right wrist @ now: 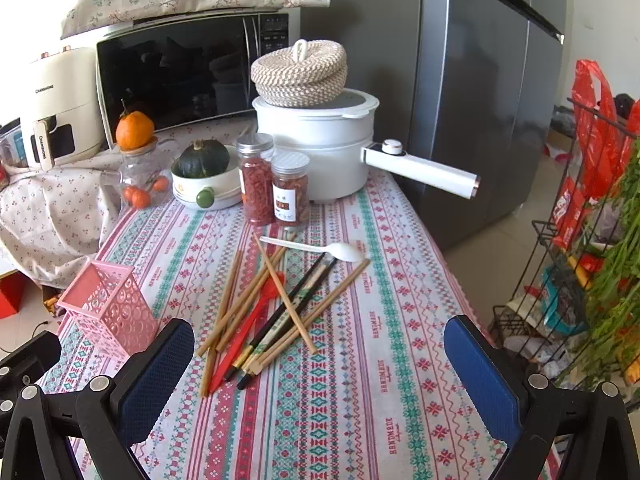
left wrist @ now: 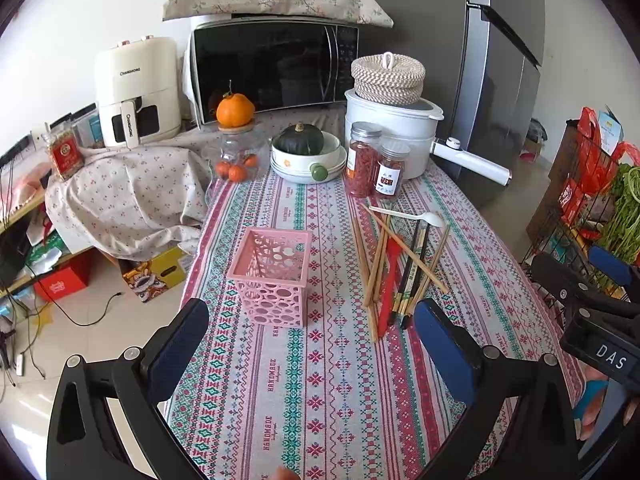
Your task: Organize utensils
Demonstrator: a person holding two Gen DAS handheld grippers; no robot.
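Note:
A pink perforated basket (left wrist: 270, 276) stands empty and upright on the patterned tablecloth; it also shows in the right wrist view (right wrist: 110, 308). To its right lies a loose pile of wooden chopsticks (left wrist: 378, 264) (right wrist: 256, 304), dark chopsticks (right wrist: 294, 312), a red spoon (left wrist: 390, 280) (right wrist: 250, 328) and a white plastic spoon (left wrist: 408, 216) (right wrist: 316, 249). My left gripper (left wrist: 310, 344) is open and empty, above the cloth just short of the basket and pile. My right gripper (right wrist: 320, 364) is open and empty, near the pile's close ends.
At the table's far end stand two spice jars (left wrist: 374, 164), a white pot with a long handle (left wrist: 400, 128), a bowl holding a green squash (left wrist: 306, 156) and a glass jar with oranges (left wrist: 236, 152). A microwave (left wrist: 272, 68) stands behind. A wire rack (right wrist: 580, 264) stands right of the table.

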